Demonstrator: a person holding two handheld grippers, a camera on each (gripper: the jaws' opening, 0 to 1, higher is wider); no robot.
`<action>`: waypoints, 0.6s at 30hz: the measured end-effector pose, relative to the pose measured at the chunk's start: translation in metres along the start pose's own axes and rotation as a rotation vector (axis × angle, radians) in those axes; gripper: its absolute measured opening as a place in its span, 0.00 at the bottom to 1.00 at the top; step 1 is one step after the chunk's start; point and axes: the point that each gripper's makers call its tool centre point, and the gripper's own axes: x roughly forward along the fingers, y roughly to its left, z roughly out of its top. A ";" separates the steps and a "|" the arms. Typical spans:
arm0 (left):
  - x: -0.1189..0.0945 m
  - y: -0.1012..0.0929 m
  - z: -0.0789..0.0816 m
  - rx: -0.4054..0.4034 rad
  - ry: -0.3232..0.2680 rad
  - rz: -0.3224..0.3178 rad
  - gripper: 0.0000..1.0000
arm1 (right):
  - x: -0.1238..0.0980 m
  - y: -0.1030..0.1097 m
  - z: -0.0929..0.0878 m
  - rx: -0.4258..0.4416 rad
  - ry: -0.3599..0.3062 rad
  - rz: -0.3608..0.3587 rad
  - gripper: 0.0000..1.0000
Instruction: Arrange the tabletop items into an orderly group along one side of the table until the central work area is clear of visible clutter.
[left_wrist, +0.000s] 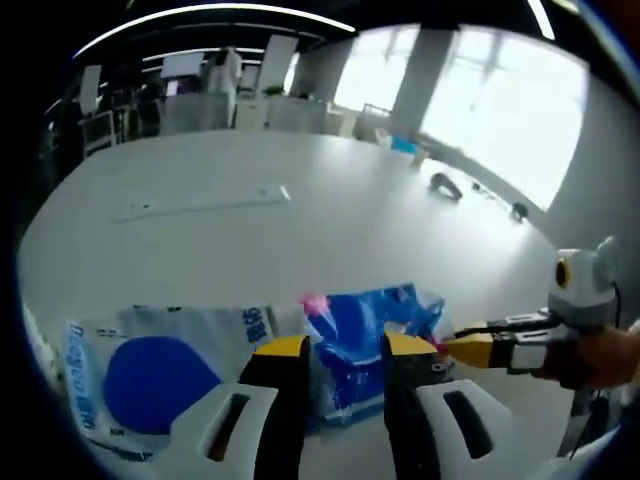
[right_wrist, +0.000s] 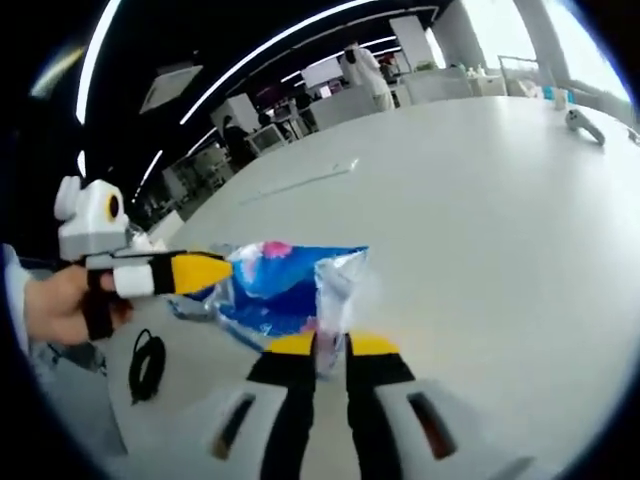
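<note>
A crinkly blue snack bag (left_wrist: 350, 345) with a pink spot lies between the jaws of my left gripper (left_wrist: 345, 350), which close against its sides. My right gripper (left_wrist: 450, 347) comes in from the right and pinches the bag's right edge. In the right gripper view, my right gripper (right_wrist: 331, 345) has its jaws nearly together on the clear plastic edge of the blue bag (right_wrist: 280, 290). My left gripper (right_wrist: 225, 270) reaches in from the left onto the bag's far side, with a hand behind it. A white packet with a blue disc (left_wrist: 150, 380) lies flat to the left.
The big white table (left_wrist: 330, 230) carries a long white strip (left_wrist: 200, 205), a dark controller (left_wrist: 445, 185) and a small blue box (left_wrist: 405, 145) further off. A black cable loop (right_wrist: 148, 365) lies near the table edge. A person (left_wrist: 225, 70) stands far back.
</note>
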 end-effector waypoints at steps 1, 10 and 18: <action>0.000 0.000 0.001 -0.002 -0.001 -0.001 0.14 | 0.000 0.000 0.000 -0.003 -0.001 -0.003 0.06; -0.003 -0.002 0.010 -0.068 -0.024 -0.014 0.00 | -0.006 -0.017 0.010 0.019 -0.035 -0.037 0.00; -0.004 -0.004 0.021 -0.091 -0.058 -0.011 0.00 | -0.014 -0.020 0.030 0.010 -0.079 -0.035 0.00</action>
